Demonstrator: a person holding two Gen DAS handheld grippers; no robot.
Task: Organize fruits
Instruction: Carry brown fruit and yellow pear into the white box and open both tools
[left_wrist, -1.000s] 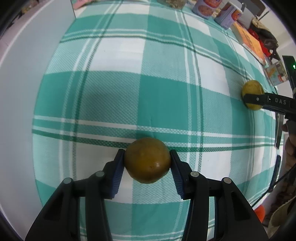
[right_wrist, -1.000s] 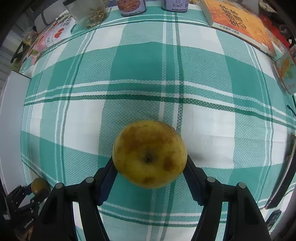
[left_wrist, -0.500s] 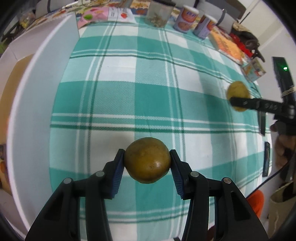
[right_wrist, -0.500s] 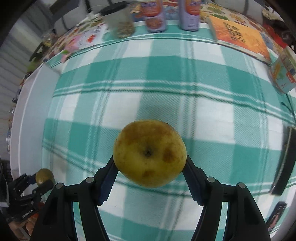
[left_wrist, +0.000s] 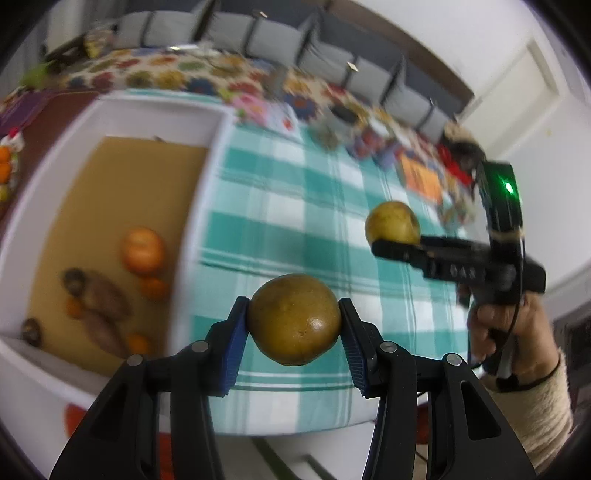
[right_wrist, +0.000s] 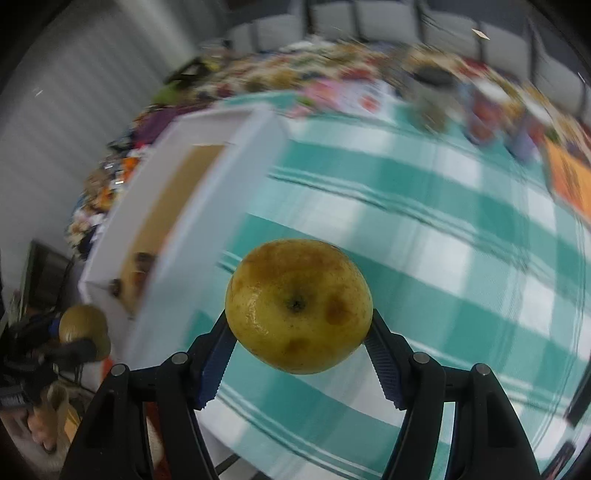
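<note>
Left wrist view: the left gripper (left_wrist: 294, 334) is clamped on a round olive-brown fruit (left_wrist: 294, 319), with one blue ribbed pad pressed against each side. This fruit is near-spherical, so no long axis can be told, and no stem or calyx shows. It is held in the air above the near edge of the green-and-white checked tablecloth (left_wrist: 295, 206).

To the left lies a white-walled box with a brown cardboard floor (left_wrist: 110, 192). On that floor lie a large orange citrus fruit (left_wrist: 143, 250), several smaller orange fruits, and elongated brown items that are too blurred to identify. The white side wall of the box stands between the held fruit and the box floor.

To the right, the right gripper (left_wrist: 397, 245) grips a yellow-green apple with brown blemishes (left_wrist: 392, 222) above the tablecloth, well apart from the olive-brown fruit. A hand (left_wrist: 509, 332) holds the handle of this tool.

Right wrist view: the right gripper (right_wrist: 300, 341) is closed on the apple (right_wrist: 298, 305), with the pads bearing on its left and right flanks. The dark calyx pit faces the camera, so the core axis runs along the fingers. The left gripper and its fruit (right_wrist: 84, 330) appear at the lower left, beside the near corner of the box (right_wrist: 207, 206). Jars and an orange book at the far table edge are blurred.
</note>
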